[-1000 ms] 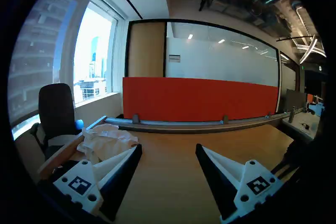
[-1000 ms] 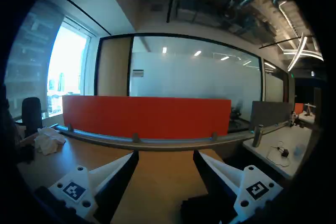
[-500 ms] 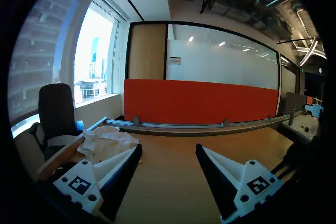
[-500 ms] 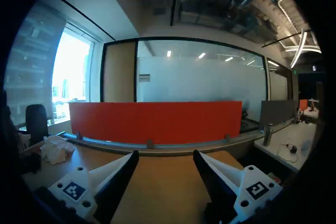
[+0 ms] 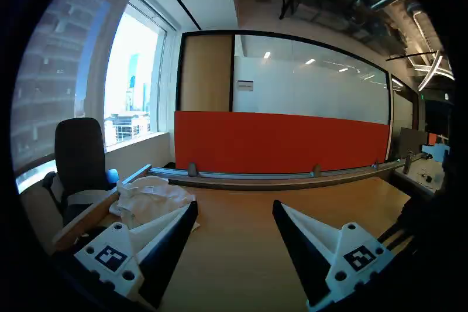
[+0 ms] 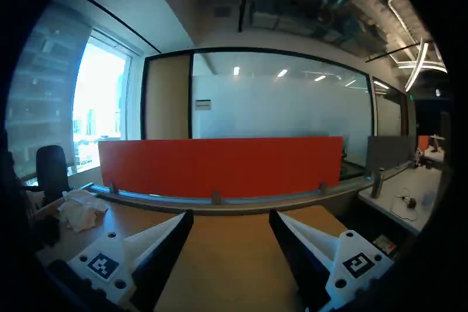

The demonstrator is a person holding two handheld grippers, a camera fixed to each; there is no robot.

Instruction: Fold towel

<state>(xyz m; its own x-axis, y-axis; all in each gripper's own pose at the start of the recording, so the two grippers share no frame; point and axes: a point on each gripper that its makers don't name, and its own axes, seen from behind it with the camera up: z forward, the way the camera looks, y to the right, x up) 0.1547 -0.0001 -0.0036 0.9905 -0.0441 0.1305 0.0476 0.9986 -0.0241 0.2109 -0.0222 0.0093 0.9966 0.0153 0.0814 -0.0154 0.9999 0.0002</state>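
Observation:
A crumpled cream towel (image 5: 149,198) lies in a heap at the far left corner of the wooden desk (image 5: 245,236), just beyond my left gripper's left finger. My left gripper (image 5: 234,212) is open above the desk with nothing between its fingers. In the right gripper view the same towel (image 6: 82,209) sits small at the far left of the desk (image 6: 234,247). My right gripper (image 6: 230,221) is open too and holds nothing, well to the right of the towel.
An orange divider panel (image 5: 281,142) on a metal rail closes the desk's far edge. A black office chair (image 5: 79,157) stands by the window at the left. Another desk (image 6: 403,195) with cables and small items lies to the right.
The right gripper's view has swung slightly, so the towel and orange panel sit a little further right. The left gripper has barely shifted. Both grippers stay open.

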